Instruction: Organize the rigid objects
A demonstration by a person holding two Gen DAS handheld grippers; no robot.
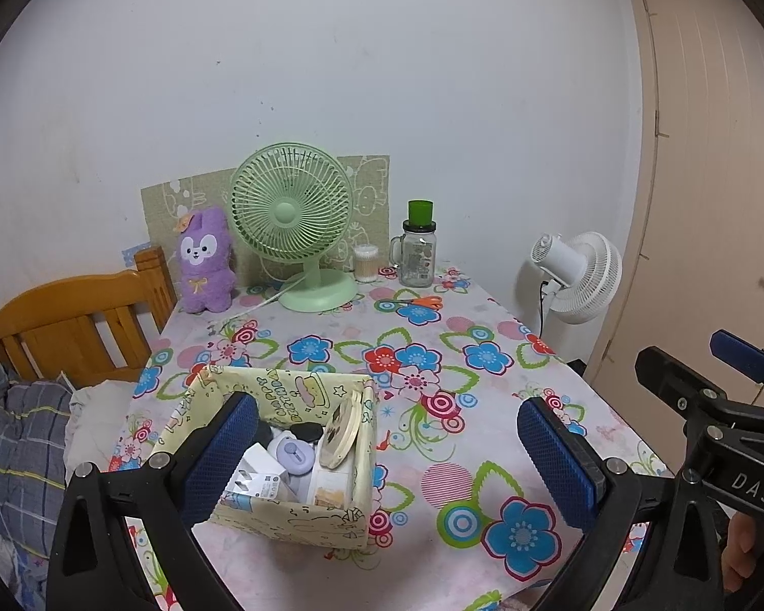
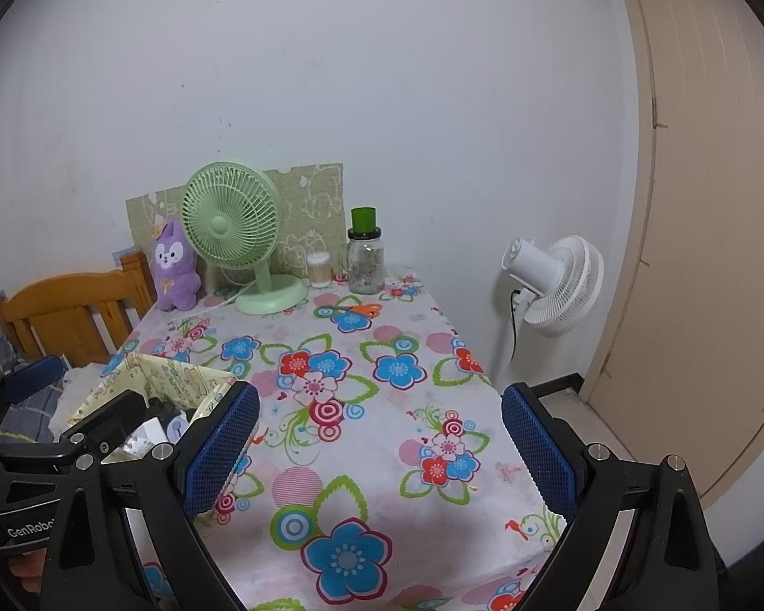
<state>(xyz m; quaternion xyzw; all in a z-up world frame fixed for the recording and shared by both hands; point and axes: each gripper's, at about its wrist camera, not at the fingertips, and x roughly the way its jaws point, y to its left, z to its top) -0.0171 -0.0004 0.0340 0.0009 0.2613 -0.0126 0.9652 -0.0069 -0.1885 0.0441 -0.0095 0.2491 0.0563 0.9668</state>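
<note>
We are holding the left gripper (image 1: 387,450) with its blue fingers (image 1: 555,463) spread wide, gripping nothing. The yellow fabric box (image 1: 290,511) is sitting just beyond and beneath the left finger, already filled with a white charger (image 1: 260,476), a lilac case (image 1: 295,455) and a round tin (image 1: 338,435). We are keeping the right gripper (image 2: 382,450) equally wide apart and empty, hovering over the flowered tablecloth (image 2: 372,458), the box lying off to its left. Farther back, orange scissors (image 1: 423,301) are lying near a glass jar (image 1: 417,259) and a green fan (image 1: 293,219).
</note>
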